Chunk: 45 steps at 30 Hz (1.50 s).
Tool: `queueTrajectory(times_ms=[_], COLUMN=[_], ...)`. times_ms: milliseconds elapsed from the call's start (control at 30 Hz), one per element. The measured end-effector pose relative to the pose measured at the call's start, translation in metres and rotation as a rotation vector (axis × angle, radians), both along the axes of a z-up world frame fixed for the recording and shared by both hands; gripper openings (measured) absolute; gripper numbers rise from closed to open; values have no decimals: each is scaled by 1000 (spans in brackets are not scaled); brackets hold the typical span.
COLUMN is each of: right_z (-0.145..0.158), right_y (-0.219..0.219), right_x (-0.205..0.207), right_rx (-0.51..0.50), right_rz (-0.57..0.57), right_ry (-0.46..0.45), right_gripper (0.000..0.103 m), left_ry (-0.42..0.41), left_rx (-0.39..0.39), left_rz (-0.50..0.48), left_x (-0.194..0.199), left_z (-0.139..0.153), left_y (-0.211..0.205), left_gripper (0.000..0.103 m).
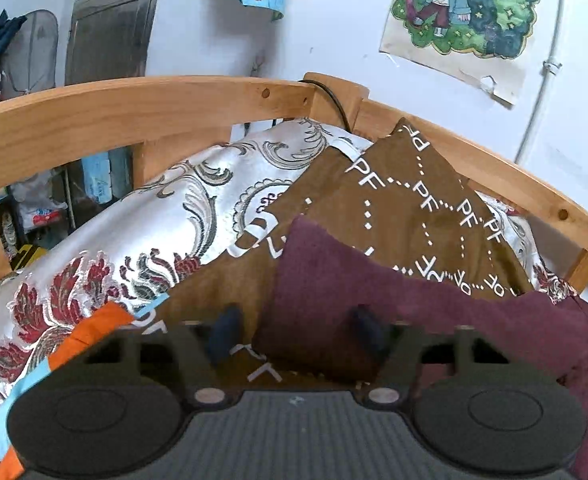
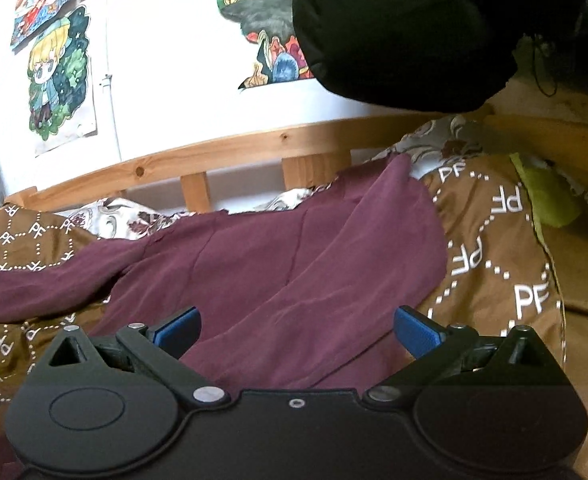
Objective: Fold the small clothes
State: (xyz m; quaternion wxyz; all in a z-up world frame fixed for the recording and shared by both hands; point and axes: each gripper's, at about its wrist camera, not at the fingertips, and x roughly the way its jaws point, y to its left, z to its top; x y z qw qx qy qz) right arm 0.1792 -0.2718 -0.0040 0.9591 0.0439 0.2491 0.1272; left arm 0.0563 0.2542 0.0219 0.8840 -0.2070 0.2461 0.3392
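I'm looking at a bed with a pale wooden frame (image 1: pixel 142 108) whose slatted rail (image 2: pixel 230 152) runs along the white wall. On the mattress I see a silvery-white cover (image 1: pixel 198 200) with grey scrolls and red floral motifs. Over that lies a brown blanket (image 1: pixel 422 200) printed with white "PF" letters and dotted diamonds. The maroon garment (image 2: pixel 278 268) is spread flat on the brown blanket, one sleeve trailing to the left. A lime-green cloth (image 2: pixel 550 196) rests on the blanket's far right, near the frame.
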Motion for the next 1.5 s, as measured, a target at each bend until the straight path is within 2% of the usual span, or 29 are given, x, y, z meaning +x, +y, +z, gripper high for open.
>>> queueTrajectory(times_ms=[67,167,367,500,667,733,867,967,1067,1200,1333,1500], right_z=[0,1,3,2,0,1,1,-2,-6,-7,-6,-8], right_y=[1,1,-7,-10,-14,-16,-22,-30,-39,-54,-69,-83], right_x=[-6,-8,-5,-2,0,0,1,3,6,9,11,14], right_rx=[16,16,59,85,111,119,129,143,169,208,233,251], right_rz=[1,5,-11,-9,-12,-18,-33,-50,-72,-108,-144,-170], right_ry=[8,11,20,37,52,49,41,46,61,66,62,62], right_gripper=[102,102,102,102,102,102,102,102,102,102,102,102], left_ry=[9,-9,-70,-140,-237,-265,-264,-265,-255,-161,-57,23], left_rx=[-17,-6,59,110,191,217,239,251,212,168,167,138], left_rz=[-18,-18,-39,-108,-301,-447,-718,-880,-1049,-1222,-1299,-1322], left_x=[1,-4,-9,1,27,40,64,75,82,91,86,84], left_z=[-1,5,41,67,101,112,120,115,98,60,20,-10], left_y=[-2,-12,-37,-57,-100,-125,-181,-227,-270,-325,-361,-379], left_gripper=[21,9,7,7,7,7,7,7,7,7,7,8])
